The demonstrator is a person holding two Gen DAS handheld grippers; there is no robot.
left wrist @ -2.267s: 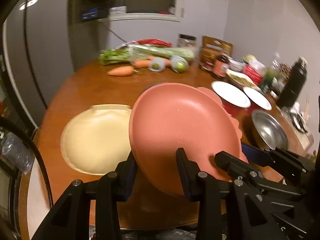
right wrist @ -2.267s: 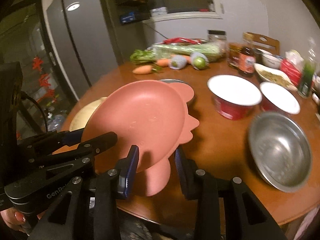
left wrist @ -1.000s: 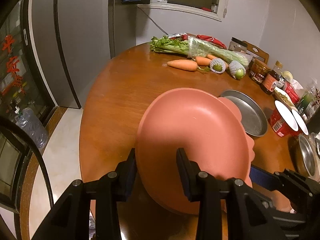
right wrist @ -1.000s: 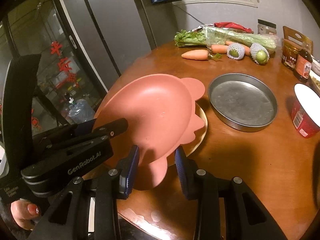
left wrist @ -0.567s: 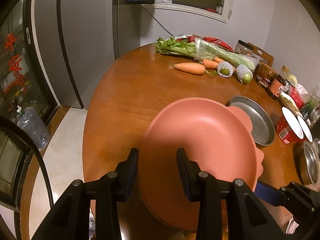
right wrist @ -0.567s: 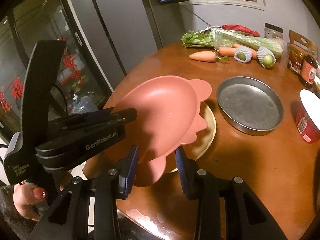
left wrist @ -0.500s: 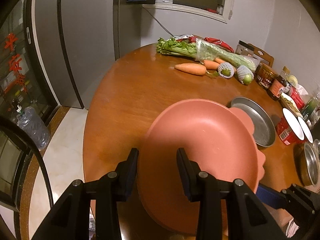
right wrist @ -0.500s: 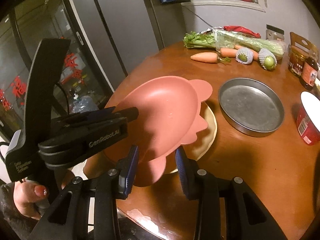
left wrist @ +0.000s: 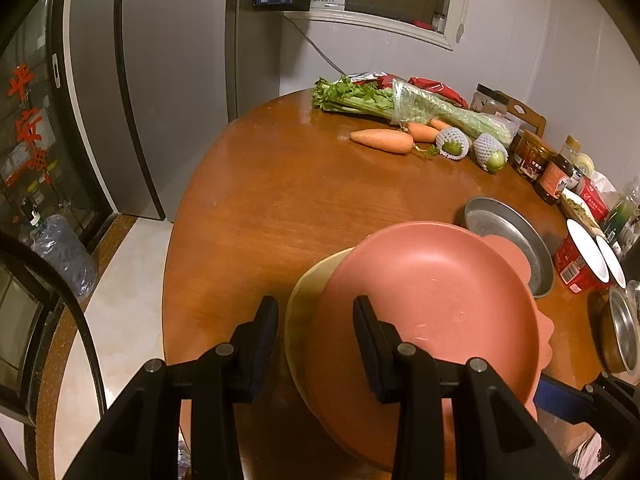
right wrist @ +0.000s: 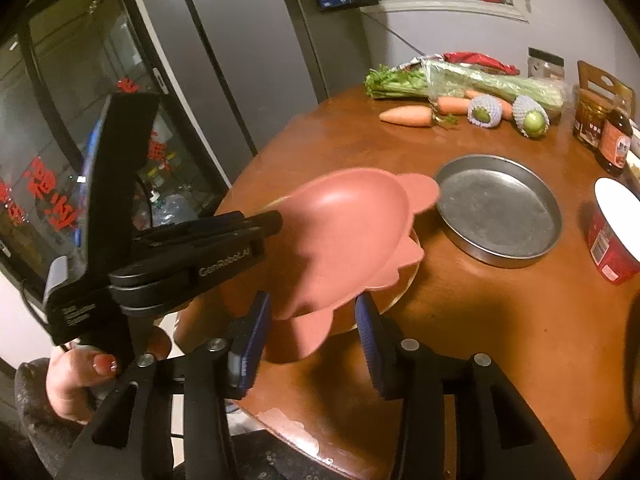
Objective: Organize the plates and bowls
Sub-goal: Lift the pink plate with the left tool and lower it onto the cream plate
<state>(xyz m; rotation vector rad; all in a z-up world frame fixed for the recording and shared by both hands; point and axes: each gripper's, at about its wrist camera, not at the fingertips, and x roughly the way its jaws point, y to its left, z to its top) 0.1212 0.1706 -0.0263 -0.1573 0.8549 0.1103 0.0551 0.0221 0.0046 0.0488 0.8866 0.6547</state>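
A pink plate [left wrist: 432, 304] with fin-shaped tabs lies tilted over a cream plate [left wrist: 304, 304] near the table's front left edge. My left gripper [left wrist: 316, 312] is shut on the pink plate's near rim. Its right finger overlaps that rim, and a strip of cream rim shows beside its left finger. In the right wrist view the left gripper [right wrist: 276, 222] meets the raised left edge of the pink plate [right wrist: 348, 232], with the cream plate [right wrist: 406, 280] below. My right gripper [right wrist: 312, 312] is opening, its pads just clear of the plate's lower tab between them.
A round metal pan [right wrist: 496, 208] sits right of the plates. Red bowls [left wrist: 580, 264] and a steel bowl [left wrist: 624, 328] stand further right. Carrots [left wrist: 380, 140], wrapped fruit, celery and jars line the back. A hand [right wrist: 80, 376] holds the left gripper beyond the table edge.
The pink plate was carried left over the cream plate and has sunk onto it. It has slid right in the left wrist view. The right jaws have widened off its tab.
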